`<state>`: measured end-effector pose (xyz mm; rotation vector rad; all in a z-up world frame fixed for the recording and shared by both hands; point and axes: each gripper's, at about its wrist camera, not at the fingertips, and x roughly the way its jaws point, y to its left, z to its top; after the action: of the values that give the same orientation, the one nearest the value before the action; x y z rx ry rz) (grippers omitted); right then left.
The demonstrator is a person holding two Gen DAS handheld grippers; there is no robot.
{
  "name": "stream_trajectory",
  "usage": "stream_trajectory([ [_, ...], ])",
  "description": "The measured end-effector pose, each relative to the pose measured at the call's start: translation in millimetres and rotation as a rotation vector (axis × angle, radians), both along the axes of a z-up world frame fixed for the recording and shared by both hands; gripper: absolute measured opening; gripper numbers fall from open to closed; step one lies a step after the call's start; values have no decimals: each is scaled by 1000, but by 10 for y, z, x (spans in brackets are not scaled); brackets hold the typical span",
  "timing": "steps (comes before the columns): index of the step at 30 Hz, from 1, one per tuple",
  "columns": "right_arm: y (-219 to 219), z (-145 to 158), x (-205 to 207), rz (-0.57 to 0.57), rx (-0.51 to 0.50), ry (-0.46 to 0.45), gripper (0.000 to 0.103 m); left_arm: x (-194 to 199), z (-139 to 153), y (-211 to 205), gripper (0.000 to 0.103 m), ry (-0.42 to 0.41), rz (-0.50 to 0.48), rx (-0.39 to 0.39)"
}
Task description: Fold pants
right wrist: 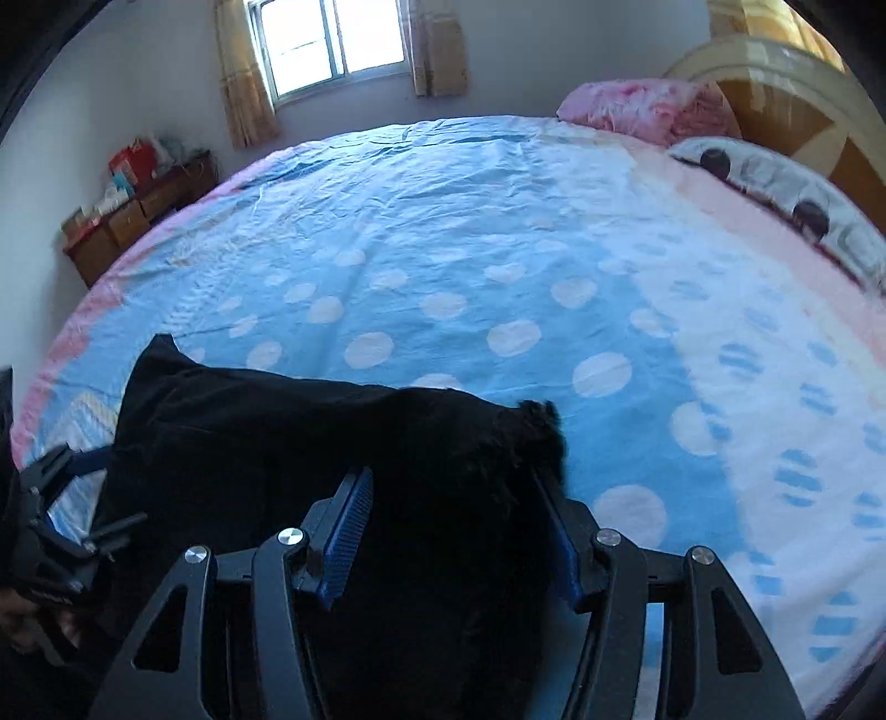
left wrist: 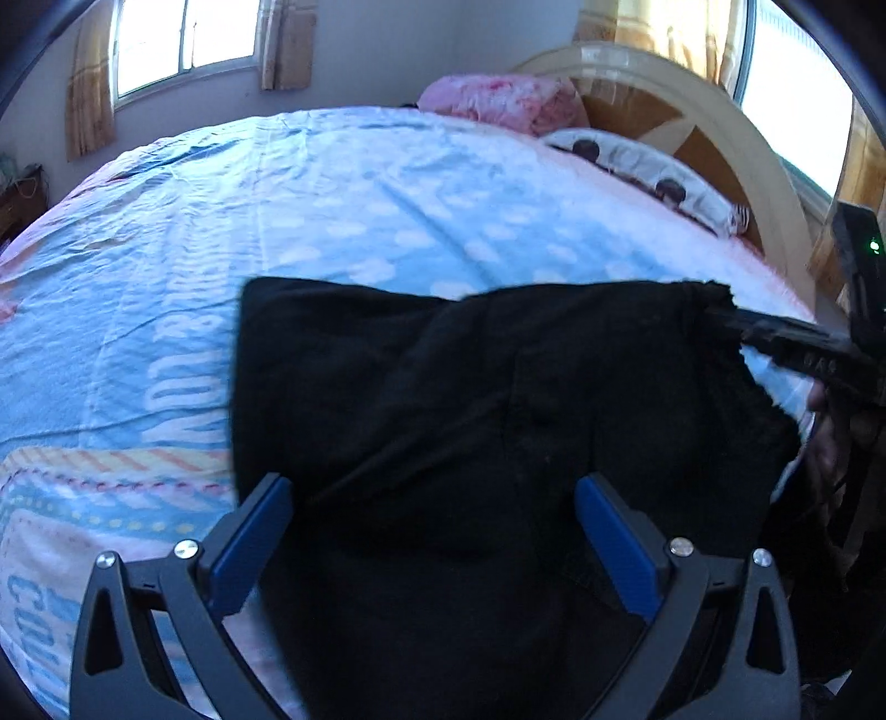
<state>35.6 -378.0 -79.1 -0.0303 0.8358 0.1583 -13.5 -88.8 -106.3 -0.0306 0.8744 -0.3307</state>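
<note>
The left wrist view alone shows the pants (left wrist: 470, 399) nearly whole: a black, matte, slightly fuzzy slab of cloth, roughly rectangular, lying folded on the bed's sheet (left wrist: 332, 221) near its front edge. Only here can the right gripper (left wrist: 786, 343) be seen from outside, a black bar reaching in from the right to the frayed far right corner of the cloth, with part of a hand behind it. The left gripper (left wrist: 437, 498) hangs over the near part of the pants; its jaws stand wide apart, blue ribbed pads clear of the cloth on both sides, pressing nothing.

The right wrist view alone shows a brown wooden cabinet (right wrist: 138, 216) with boxes on top against the left wall. Here the pants (right wrist: 277, 454) fill the lower left, their left corner raised to a point. The left gripper's frame shows at the far left edge. The right gripper (right wrist: 454, 493) has cloth bunched between its blue ridged pads, which close on the furry right corner of the pants.

Both views share the cotton sheet, blue with pale dots and pink borders, creased; a fluffy pink blanket (right wrist: 648, 108); a white printed pillow (right wrist: 775, 183); a curved glossy wooden headboard (left wrist: 709, 133); a curtained window (right wrist: 332, 44).
</note>
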Motion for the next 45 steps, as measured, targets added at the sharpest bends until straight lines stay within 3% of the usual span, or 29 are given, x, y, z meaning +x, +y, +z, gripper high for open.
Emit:
stream_trajectory([
  [4,-91,416,-188,-34,17,-106,59,-138,17,201,103,-40,42,-15],
  [7,199,582,-170,95,70,-121,59,-190,-87,235,103,-44,65,24],
  [11,805,476,-2,300,95,-55,59,-224,-133,245,103,-38,73,10],
  [14,1255,285,190,473,253,99,59,-258,-163,261,103,-33,70,10],
  [15,1375,208,256,493,265,146,59,-259,-176,268,103,-33,72,4],
  [19,1675,-228,587,459,172,292,58,-244,-287,227,103,-26,69,24],
  [22,1694,-225,678,469,183,289,58,-284,-258,211,103,-37,66,19],
  [25,1709,-82,672,486,221,271,58,-377,-171,278,103,-39,76,-35],
  [29,1975,79,737,541,137,220,57,-519,-145,217,103,-79,59,55],
  [31,2138,22,823,567,101,240,57,-515,-272,207,103,-41,54,74],
  [32,2243,-28,891,575,71,249,55,-499,-315,248,103,-32,64,51],
  [33,2339,-87,942,583,41,257,47,-513,-322,254,103,-41,68,42],
  [36,2562,-237,1039,618,-40,275,33,-537,-328,209,103,-50,61,67],
  [39,2663,-286,1081,624,-77,269,33,-566,-338,196,103,-52,65,57],
  [41,2605,-294,1164,605,-23,298,33,-581,-340,186,103,-48,62,56],
  [45,2342,-254,1134,599,64,350,52,-580,-337,209,103,-40,58,50],
])
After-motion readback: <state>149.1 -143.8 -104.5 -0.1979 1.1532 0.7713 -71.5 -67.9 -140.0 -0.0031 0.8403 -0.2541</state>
